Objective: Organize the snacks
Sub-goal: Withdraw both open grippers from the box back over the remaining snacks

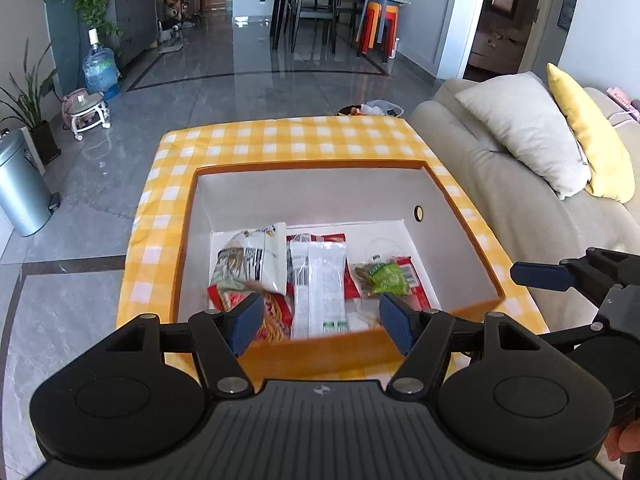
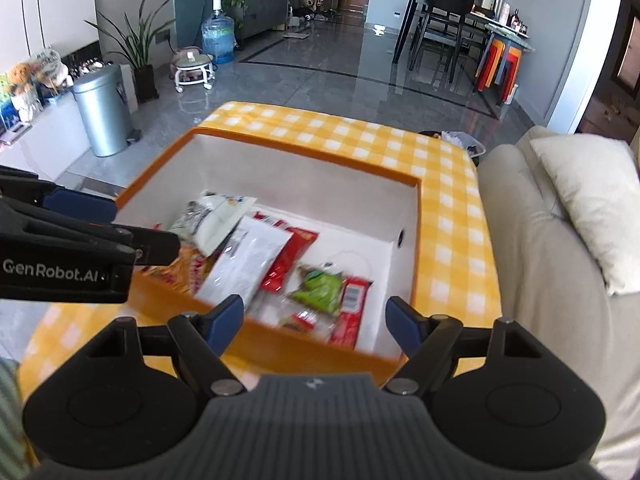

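An orange box (image 1: 316, 168) with a white inside stands on a yellow checked tablecloth (image 1: 280, 136). Several snack packets lie in it: a white and grey bag (image 1: 250, 258) at the left, a long white packet (image 1: 320, 288) over red packets in the middle, a green-labelled packet (image 1: 386, 278) at the right. My left gripper (image 1: 322, 320) hangs above the box's near wall, open, with nothing between its fingers. My right gripper (image 2: 316, 322) is also open and empty above the near wall (image 2: 280, 344); the green-labelled packet (image 2: 320, 286) lies below it.
A beige sofa (image 1: 500, 200) with a white cushion and a yellow cushion (image 1: 588, 136) runs along the box's right side. A metal bin (image 1: 20, 188), a water jug and potted plants stand on the grey floor to the left. Dining table and chairs far behind.
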